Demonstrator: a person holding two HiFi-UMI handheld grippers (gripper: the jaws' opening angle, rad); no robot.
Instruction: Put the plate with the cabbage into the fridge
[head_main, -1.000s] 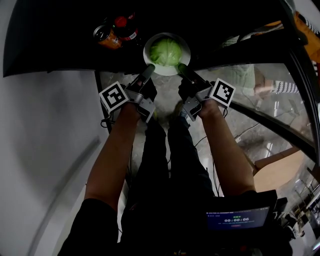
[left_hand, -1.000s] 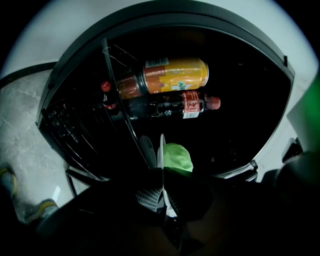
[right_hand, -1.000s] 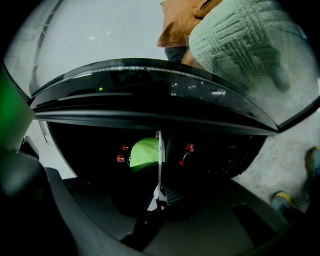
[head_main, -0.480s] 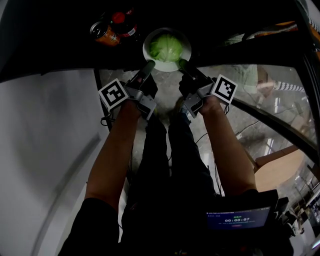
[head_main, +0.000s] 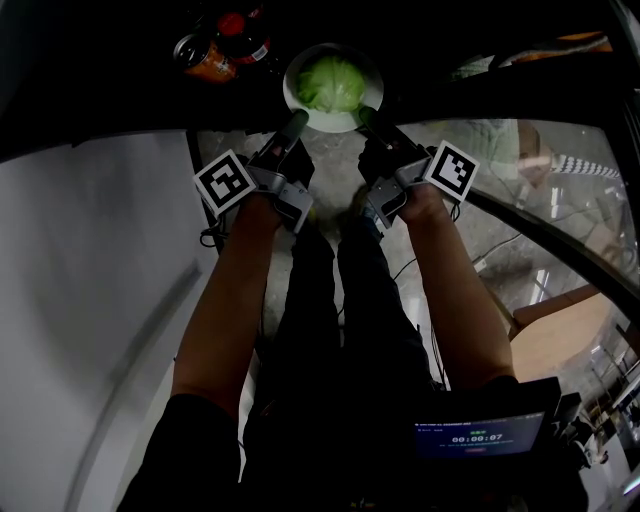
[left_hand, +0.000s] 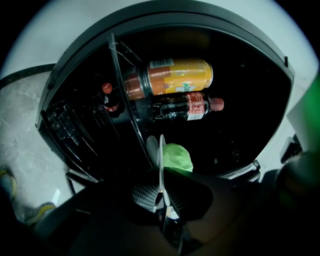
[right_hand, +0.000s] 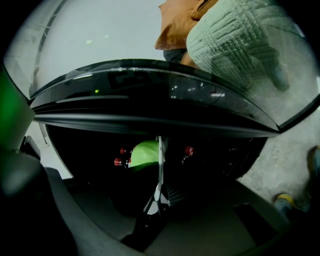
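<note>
White plate (head_main: 296, 100) with the cabbage (head_main: 332, 83) hung at the dark fridge (head_main: 100, 80), its rim clamped between the jaws of the left gripper (head_main: 297, 121) and the right gripper (head_main: 366, 116).

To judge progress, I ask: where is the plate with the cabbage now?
Head view, top centre: the plate with the cabbage is in the dark fridge opening, held by left tongs and right tongs, right of the orange can.
</note>
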